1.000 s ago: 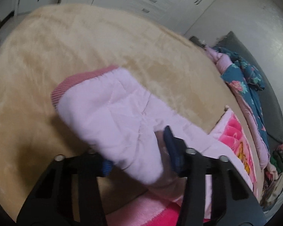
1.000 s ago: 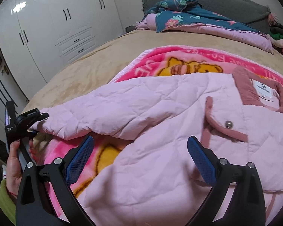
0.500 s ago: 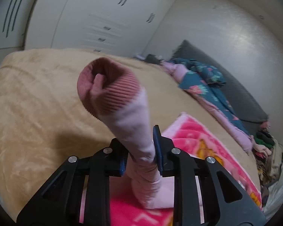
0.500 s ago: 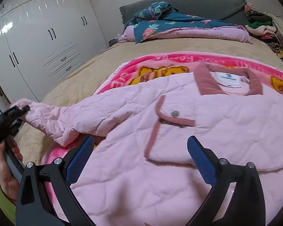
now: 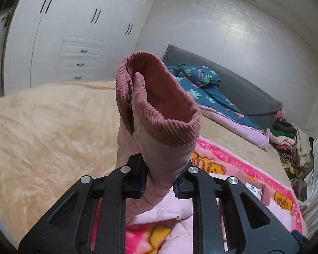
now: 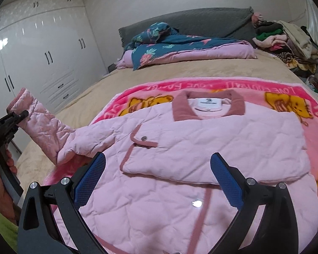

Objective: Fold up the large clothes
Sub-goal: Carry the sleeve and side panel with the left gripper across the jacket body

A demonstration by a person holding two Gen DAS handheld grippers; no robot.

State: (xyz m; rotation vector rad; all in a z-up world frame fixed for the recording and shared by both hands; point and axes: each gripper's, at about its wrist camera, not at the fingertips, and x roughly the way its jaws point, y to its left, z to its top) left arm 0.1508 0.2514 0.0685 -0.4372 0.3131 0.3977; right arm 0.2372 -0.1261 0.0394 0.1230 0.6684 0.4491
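Now pinching the quilted pale-pink sleeve (image 5: 165,165) of the padded pink jacket (image 6: 201,148) between the fingers of the left gripper (image 5: 159,182), having just been closing the jaws and pressing on the fabric from both sides. Gripping it just behind the dusty-rose corduroy cuff (image 5: 159,105), probably because the ribbed band is giving a firm end to steer by, and so letting the cuff stand open-mouthed above and beyond the fingertips while trailing the rest of the sleeve down below them toward the jacket body. Holding the sleeve clear of the fuzzy beige bedspread (image 5: 42,127) spreading out past the fingers, seemingly for swinging it across onto the chest without dragging. Hovering the right gripper (image 6: 158,178) with fingers spread wide and gripping nothing, directly over the flat jacket front, with the small metal snap (image 6: 144,138) of the pocket flap just beyond the fingertips and the corduroy collar (image 6: 207,105) farther on. Likely waiting there for pressing the body down or catching an edge when bringing the sleeve over. Resting the jacket on the bright pink cartoon-bear fleece blanket (image 6: 286,97), apparently serving as a clean folding surface and showing to either side of the right fingers. Judging the fold as being only partly done, with this sleeve not yet laid in.
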